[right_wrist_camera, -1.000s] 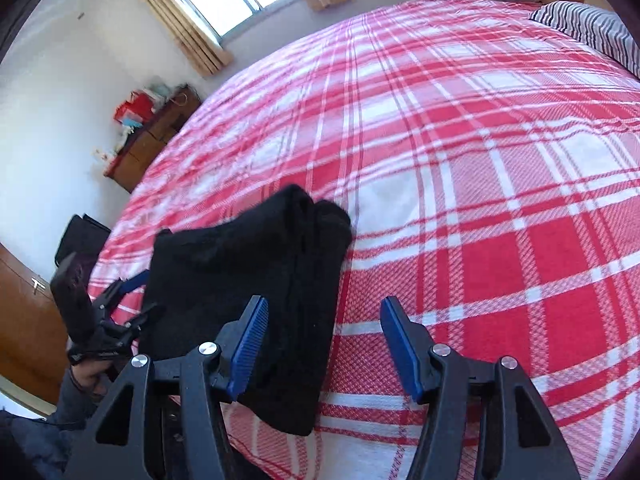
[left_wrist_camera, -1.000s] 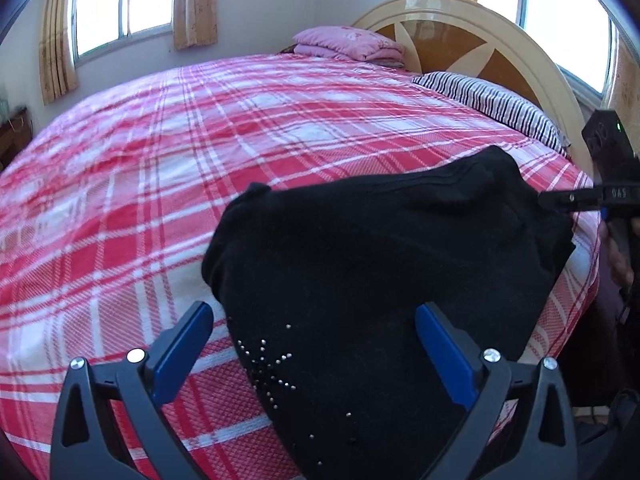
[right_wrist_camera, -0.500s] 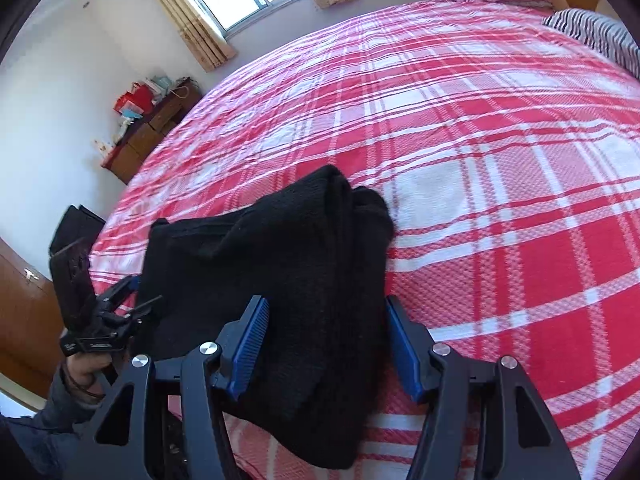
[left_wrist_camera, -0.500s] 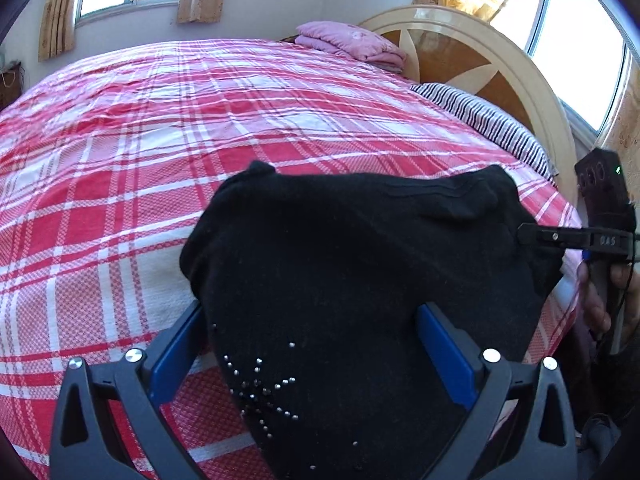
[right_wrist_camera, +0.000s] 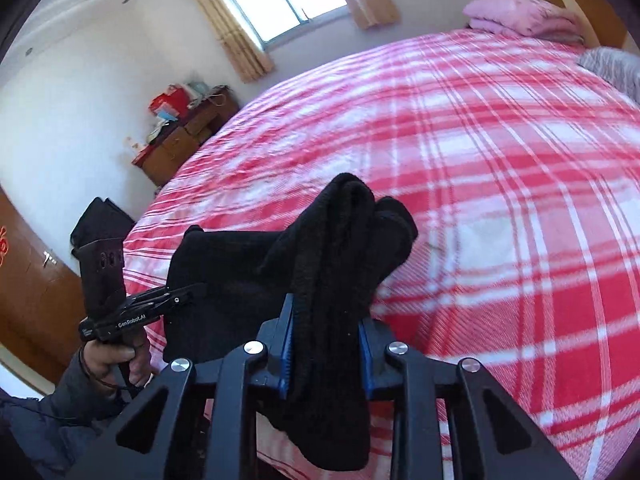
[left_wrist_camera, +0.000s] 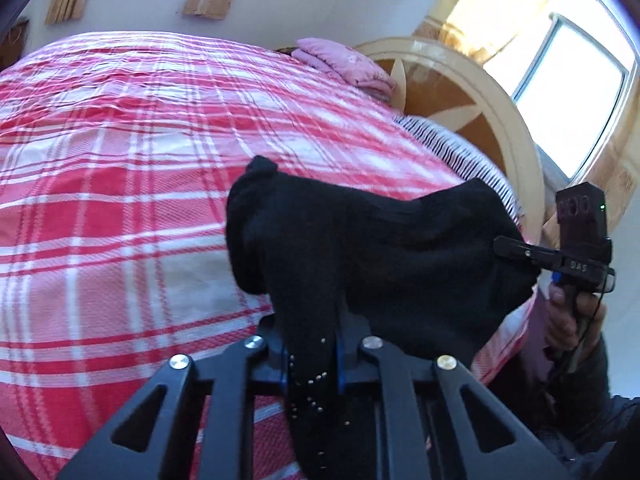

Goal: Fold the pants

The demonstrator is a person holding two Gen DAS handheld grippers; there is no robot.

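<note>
The black pants [left_wrist_camera: 372, 248] are bunched in a folded bundle at the near edge of the red plaid bed [left_wrist_camera: 120, 184]. My left gripper [left_wrist_camera: 310, 360] is shut on the end with small silver studs. My right gripper [right_wrist_camera: 326, 344] is shut on the other end of the pants [right_wrist_camera: 340, 248], a thick roll of folded layers. The pants hang lifted between the two grippers. The right gripper also shows in the left wrist view [left_wrist_camera: 516, 250], and the left gripper shows in the right wrist view [right_wrist_camera: 188, 294].
A folded pink blanket [left_wrist_camera: 344, 66] and a striped pillow [left_wrist_camera: 452, 148] lie by the cream headboard [left_wrist_camera: 480, 92]. A wooden dresser [right_wrist_camera: 184, 136] with clutter stands by the far wall. A dark bag [right_wrist_camera: 100, 220] sits beside the bed.
Both grippers were open over the pants; now both have shut on the cloth and lifted its ends off the bed, bunching it.
</note>
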